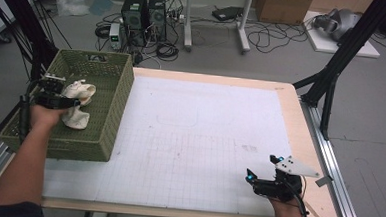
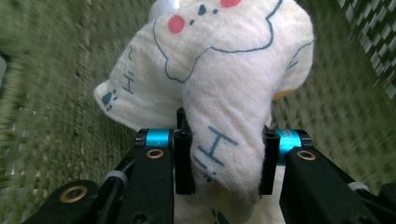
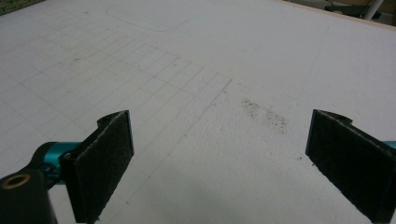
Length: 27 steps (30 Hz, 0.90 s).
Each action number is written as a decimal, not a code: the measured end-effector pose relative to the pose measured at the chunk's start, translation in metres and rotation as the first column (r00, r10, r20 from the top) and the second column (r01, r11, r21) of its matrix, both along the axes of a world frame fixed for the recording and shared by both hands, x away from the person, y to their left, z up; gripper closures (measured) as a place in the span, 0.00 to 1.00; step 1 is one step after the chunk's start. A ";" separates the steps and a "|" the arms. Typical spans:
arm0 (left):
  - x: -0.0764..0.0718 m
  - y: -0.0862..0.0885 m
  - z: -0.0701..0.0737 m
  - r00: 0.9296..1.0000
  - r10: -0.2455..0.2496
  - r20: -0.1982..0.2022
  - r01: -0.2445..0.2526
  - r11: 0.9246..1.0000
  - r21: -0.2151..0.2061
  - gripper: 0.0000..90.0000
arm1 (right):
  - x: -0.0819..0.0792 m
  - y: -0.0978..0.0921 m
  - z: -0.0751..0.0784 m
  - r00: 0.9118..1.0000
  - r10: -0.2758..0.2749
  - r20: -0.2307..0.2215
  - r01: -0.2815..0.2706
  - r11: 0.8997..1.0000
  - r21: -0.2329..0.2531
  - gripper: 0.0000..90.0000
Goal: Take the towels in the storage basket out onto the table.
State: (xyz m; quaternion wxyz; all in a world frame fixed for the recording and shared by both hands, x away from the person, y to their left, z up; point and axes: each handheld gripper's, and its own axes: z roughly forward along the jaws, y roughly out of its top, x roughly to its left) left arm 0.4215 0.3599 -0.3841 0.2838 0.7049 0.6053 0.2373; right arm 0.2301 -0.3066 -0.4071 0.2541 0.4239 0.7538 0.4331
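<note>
Grey floor strewn with cables and computer boxes is seen beyond a wooden worktop (image 1: 307,139) covered by a white gridded sheet (image 1: 199,139); at the worktop's left edge a green woven basket (image 1: 115,114) is set. The left tongs (image 1: 63,100) are held inside the basket, and a cream cloth (image 2: 224,84) printed with blue outlines, pink cheeks and the letters "Hi" is pinched between the closed jaws; the cloth is bunched and hangs over the basket's floor, and whether it touches that floor cannot be told. The right tongs (image 3: 219,163) are kept low over the near right corner of the sheet, jaws spread wide and nothing gripped. By the look of it, the cloth is already carried into the basket; what is judged to be left is the release and the withdrawal of the left tongs.
</note>
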 end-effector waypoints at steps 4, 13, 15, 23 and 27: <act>-0.008 0.004 0.009 0.996 0.014 0.083 -0.010 0.999 -0.038 0.76 | -0.001 0.000 0.001 1.000 -0.003 0.002 0.003 1.000 0.006 0.08; -0.032 0.008 0.042 0.959 0.016 0.282 0.021 0.992 -0.127 0.77 | -0.002 0.000 0.003 1.000 0.003 0.008 -0.003 1.000 0.014 0.08; -0.036 0.008 0.048 0.952 0.009 0.306 0.035 0.990 -0.139 0.77 | -0.002 0.001 0.004 1.000 0.004 0.013 -0.004 1.000 0.013 0.08; -0.057 0.002 0.072 0.910 -0.018 0.413 0.099 0.979 -0.177 0.77 | -0.003 0.001 0.006 1.000 0.002 0.023 -0.002 1.000 0.015 0.08; -0.065 0.000 0.081 0.889 -0.030 0.456 0.129 0.974 -0.188 0.77 | -0.003 0.001 0.006 1.000 0.001 0.021 -0.001 1.000 0.010 0.08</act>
